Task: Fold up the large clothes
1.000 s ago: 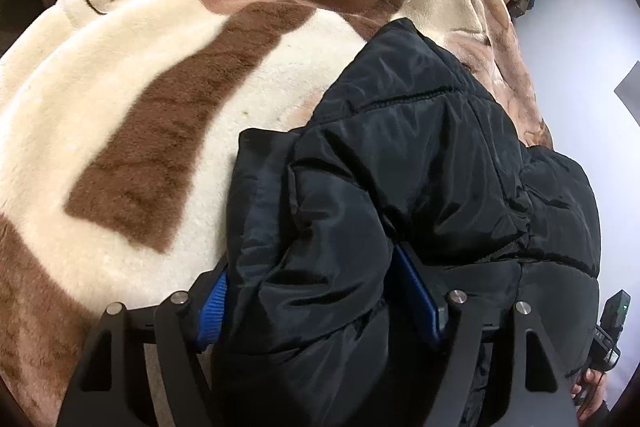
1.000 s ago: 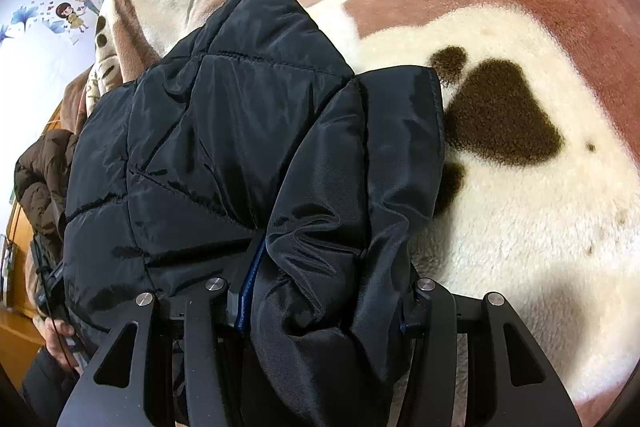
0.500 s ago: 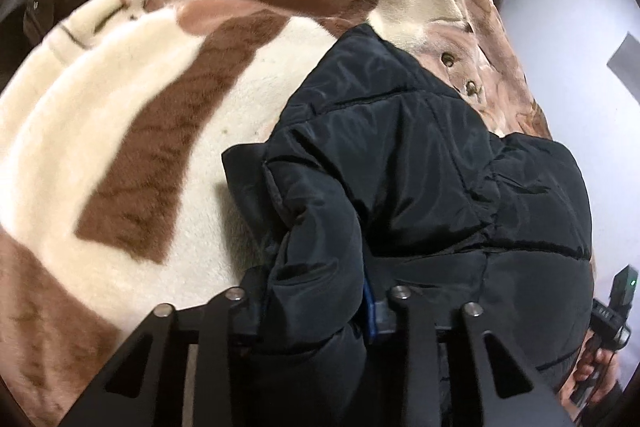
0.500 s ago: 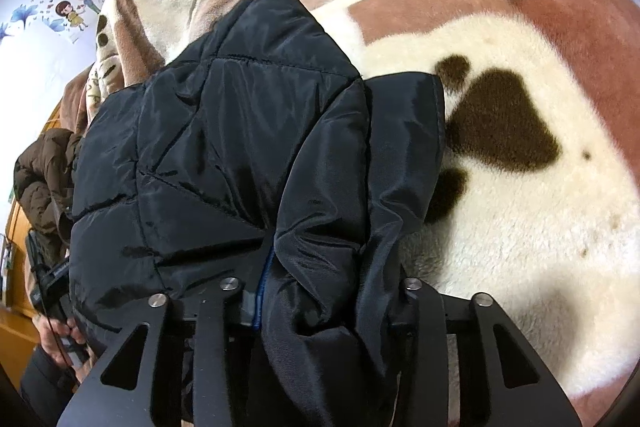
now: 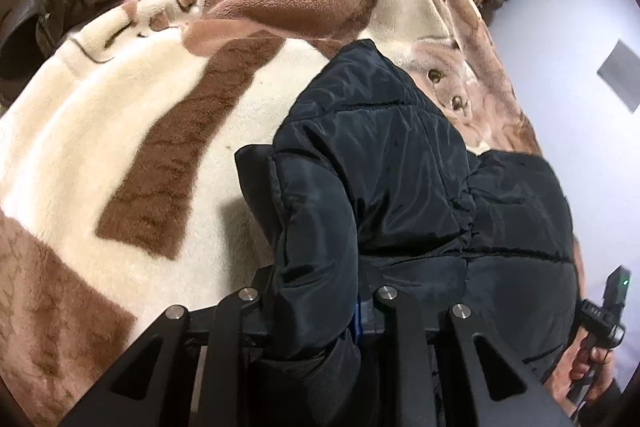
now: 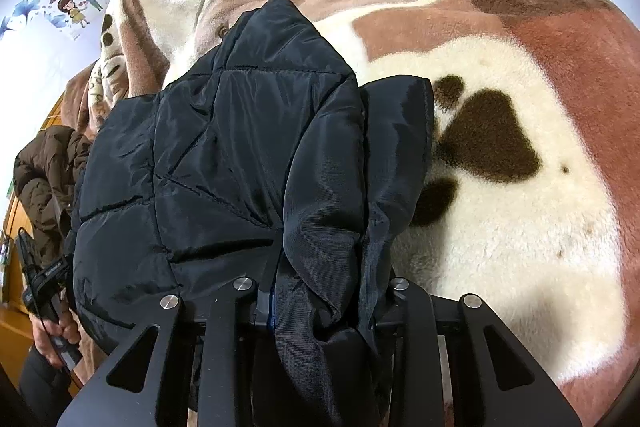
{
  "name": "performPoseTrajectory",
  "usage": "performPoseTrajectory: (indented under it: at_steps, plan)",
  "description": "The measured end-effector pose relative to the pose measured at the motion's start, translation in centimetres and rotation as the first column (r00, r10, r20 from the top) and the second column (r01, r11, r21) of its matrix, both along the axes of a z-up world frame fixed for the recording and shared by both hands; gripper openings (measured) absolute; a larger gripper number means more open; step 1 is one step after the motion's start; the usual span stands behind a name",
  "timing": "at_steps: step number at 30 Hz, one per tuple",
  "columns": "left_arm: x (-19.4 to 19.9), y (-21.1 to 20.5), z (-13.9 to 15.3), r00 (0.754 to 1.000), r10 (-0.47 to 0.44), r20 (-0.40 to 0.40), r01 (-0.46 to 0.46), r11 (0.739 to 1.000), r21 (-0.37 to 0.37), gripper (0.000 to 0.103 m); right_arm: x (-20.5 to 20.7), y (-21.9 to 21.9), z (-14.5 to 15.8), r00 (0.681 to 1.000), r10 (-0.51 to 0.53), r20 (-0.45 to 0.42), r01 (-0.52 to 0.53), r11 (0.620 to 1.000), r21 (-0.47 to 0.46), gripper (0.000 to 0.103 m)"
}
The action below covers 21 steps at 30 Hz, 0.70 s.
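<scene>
Both grippers — left gripper [image 5: 316, 301] and right gripper [image 6: 324, 301] — are clamped on the black jacket's [image 5: 400, 163] near corners, hood at twelve o'clock — apparently readying a fold.

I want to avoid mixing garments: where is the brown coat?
In the right wrist view the brown coat is at the far left edge, beside the black jacket, off the blanket.
</scene>
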<state>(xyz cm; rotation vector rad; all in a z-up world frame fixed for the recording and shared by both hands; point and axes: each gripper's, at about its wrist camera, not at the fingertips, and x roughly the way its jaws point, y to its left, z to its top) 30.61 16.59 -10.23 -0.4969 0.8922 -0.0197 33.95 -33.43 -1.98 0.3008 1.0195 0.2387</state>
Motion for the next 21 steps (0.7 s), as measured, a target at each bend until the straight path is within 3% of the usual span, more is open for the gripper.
performPoseTrajectory:
  at_steps: [7, 21]
  plan:
    - [-0.5, 0.1, 1.1, 1.0, 0.009, 0.029, -0.008, 1.0, -0.016, 0.022, -0.3, -0.1, 0.8, 1.0, 0.003, 0.019, -0.003, 1.0, 0.011, 0.028]
    - [-1.6, 1.7, 8.6, 0.991, -0.012, 0.131, 0.009, 1.0, 0.024, 0.012, -1.7, 1.5, 7.3, 0.991, 0.049, 0.124, -0.053, 0.998, 0.027, 0.024]
